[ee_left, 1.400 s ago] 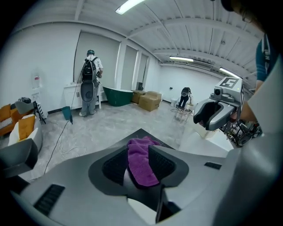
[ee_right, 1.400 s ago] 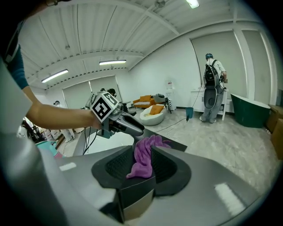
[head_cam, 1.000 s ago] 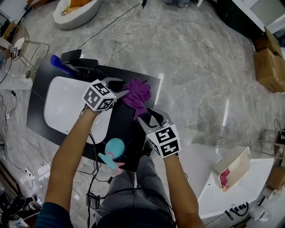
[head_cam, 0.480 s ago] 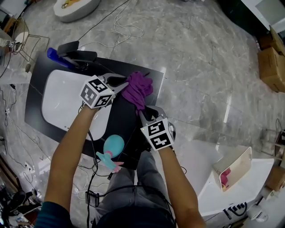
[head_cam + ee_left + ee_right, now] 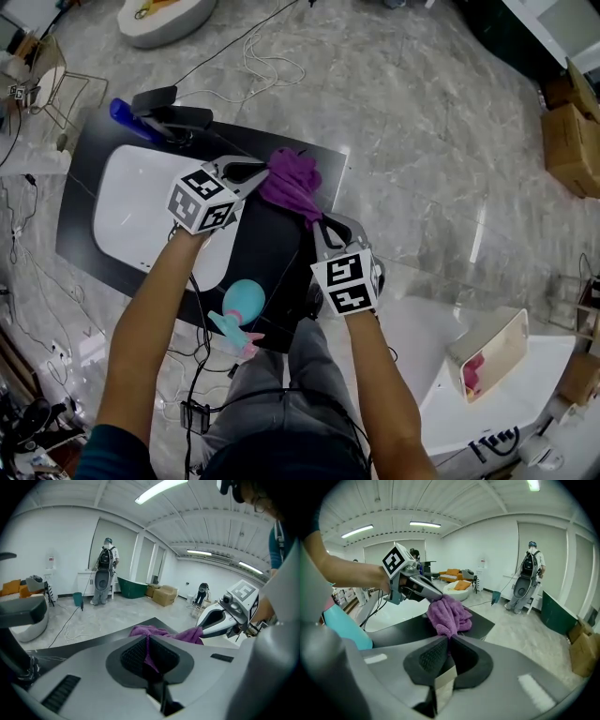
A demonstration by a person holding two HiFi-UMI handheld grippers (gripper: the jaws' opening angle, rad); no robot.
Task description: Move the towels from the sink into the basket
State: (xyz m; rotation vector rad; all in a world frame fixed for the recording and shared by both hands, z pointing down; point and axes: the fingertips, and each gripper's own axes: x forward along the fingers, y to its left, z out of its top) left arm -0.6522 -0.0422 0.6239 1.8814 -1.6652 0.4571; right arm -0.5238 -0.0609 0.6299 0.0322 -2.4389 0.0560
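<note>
Purple towel (image 5: pixel 292 183) drawn out longer than before; left tool (image 5: pixel 267 173), right tool (image 5: pixel 319 223), jaws just closed, pinching its ends; pinched edges hidden.

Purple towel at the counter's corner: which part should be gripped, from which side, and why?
Pinch its loose outer folds, one from the sink side, one from the near side: the purple towel is bunched, so edges stick out. The left gripper and right gripper have just closed on cloth there.
</note>
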